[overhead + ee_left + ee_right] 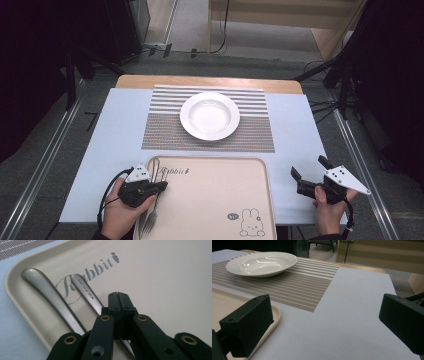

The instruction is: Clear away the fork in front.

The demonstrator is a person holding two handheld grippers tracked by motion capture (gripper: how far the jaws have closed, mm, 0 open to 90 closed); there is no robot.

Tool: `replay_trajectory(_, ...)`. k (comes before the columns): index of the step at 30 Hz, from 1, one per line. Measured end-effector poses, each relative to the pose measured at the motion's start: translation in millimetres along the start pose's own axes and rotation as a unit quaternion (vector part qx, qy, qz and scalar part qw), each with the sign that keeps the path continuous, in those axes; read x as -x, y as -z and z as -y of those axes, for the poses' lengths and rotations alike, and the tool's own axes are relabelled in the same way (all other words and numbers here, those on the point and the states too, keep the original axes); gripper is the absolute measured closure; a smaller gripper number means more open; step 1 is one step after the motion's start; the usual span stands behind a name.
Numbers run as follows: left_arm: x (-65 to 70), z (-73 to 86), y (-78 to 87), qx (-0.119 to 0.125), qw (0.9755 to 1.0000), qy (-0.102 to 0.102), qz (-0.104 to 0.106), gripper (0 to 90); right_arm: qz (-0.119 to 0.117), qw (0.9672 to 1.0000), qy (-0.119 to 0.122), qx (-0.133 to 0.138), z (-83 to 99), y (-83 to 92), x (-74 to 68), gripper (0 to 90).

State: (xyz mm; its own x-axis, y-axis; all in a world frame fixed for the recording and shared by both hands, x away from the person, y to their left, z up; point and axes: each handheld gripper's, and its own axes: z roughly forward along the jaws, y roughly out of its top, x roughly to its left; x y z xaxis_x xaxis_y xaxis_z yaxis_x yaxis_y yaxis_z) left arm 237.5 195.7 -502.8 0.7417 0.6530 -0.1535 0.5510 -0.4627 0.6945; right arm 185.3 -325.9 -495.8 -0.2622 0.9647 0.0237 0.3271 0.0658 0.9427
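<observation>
Closed black jaws of the left hand-held gripper (pixel 117 296) sat lowest in the left gripper view, pressed together over the narrower of two metal handles on the beige tray (pixel 160 272). Whether the pads had actually pinched that handle or only rested on it could not be told. In the high view the same left hand-held gripper (pixel 161 186) hovered at the tray's (pixel 215 165) near-left corner, right on top of the cutlery.

Both pieces lay side by side along the tray's left rim, long axes running from the near edge toward the far edge — the fork (pixel 151 217) with its tines at the near end, and a broader-handled piece (pixel 50 293), kind unclear, between it and the rim. The left hand was clearly the nearer one.

Beyond the tray's far edge a white deep plate (pixel 209 115) stood empty on a striped placemat (pixel 250 135). The tray otherwise held nothing.

Right of the tray, over the pale worktop (pixel 295 120), the right hand-held gripper (pixel 310 172) had its jaws spread wide — nothing between them.
</observation>
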Motion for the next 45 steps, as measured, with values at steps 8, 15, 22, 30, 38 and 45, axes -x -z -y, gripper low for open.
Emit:
replay_trajectory(8, 2.2, 1.3, 14.1, 0.013, 0.9999, 0.002, -0.009, 89.9, 0.003, 1.0, -0.001, 0.003, 0.3, 2.9, 1.3, 0.0)
replay_trajectory(15, 4.3, 23.6, 34.6, -0.011, 0.9997, 0.009, -0.019, 90.0, 0.005, 1.0, -0.005, 0.002, 1.6, 3.6, 3.7, 0.0)
replay_trajectory(22, 8.4, 26.0, 29.8, -0.031, 0.9995, -0.002, -0.006, 90.0, 0.004, 1.0, 0.003, 0.003, -0.3, 2.0, 0.1, 0.0)
replay_trajectory(30, 11.2, 24.7, 26.1, -0.032, 0.9994, -0.004, 0.007, 90.0, 0.004, 1.0, 0.0, 0.0, 0.7, 1.5, 0.9, 0.0)
replay_trajectory(38, 4.9, 23.8, 37.6, 0.019, 0.9997, 0.013, -0.002, 82.9, 0.005, 1.0, -0.001, 0.001, 0.4, 2.2, 1.3, 0.0)
replay_trajectory(45, 5.4, 13.8, 46.5, 0.062, 0.9978, 0.022, 0.01, 50.4, 0.008, 0.9999, 0.006, 0.001, -0.1, 1.8, 0.0, 0.0)
